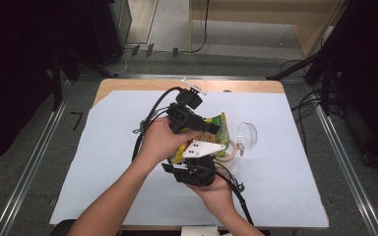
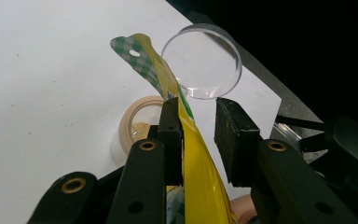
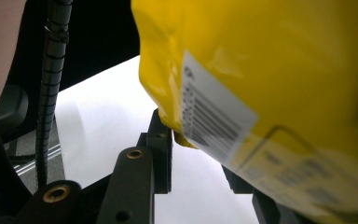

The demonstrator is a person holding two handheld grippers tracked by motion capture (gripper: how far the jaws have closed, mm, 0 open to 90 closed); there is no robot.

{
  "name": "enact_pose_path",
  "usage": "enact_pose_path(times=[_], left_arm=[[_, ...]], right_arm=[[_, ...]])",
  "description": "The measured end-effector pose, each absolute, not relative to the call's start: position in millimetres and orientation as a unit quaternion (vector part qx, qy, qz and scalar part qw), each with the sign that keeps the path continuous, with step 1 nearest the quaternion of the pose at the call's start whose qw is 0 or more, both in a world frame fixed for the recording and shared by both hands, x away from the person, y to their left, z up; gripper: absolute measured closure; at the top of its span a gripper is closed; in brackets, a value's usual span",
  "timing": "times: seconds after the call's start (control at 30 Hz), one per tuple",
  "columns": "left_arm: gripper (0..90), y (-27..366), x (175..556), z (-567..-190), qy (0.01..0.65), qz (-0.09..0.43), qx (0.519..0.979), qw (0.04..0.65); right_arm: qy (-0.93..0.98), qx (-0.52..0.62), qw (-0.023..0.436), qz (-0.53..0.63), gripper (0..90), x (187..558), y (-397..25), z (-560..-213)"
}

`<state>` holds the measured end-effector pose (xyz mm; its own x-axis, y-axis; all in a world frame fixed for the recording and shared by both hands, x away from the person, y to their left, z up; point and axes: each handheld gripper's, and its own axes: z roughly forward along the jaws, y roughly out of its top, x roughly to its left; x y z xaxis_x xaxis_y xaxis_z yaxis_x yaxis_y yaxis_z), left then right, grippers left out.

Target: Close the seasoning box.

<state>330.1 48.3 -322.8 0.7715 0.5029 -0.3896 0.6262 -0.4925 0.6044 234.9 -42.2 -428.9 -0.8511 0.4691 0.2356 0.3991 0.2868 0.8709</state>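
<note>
Yellow glossy plastic snack pouch point(image 3: 270, 79) is held above the white worktop point(image 1: 103, 162): its bottom corner is pinched by the right tongs point(image 3: 193, 140), while the left tongs point(image 2: 198, 126) are parted around its sealed top. Opening seems pending; contents remain to be emptied.

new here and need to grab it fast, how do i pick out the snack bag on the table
On the white sheet, look mid-table where both hands meet. The snack bag is between them, yellow with a green-checked top edge, unlike the clear round lid and tan ring-shaped dish beside it.

The yellow pouch point(image 3: 270, 74) hides the right gripper's far jaw; its nearer print is blurred.
</note>
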Motion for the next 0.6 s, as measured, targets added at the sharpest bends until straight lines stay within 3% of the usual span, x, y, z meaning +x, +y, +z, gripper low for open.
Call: enact_pose_path(times=[0.6], left_arm=[[72.4,47.2,327.2,-321.4,0.327,-0.074,0.862,0.381]], right_arm=[[0.801,0.267,0.035,0.535,68.9,234.4,-42.3,-429.2]])
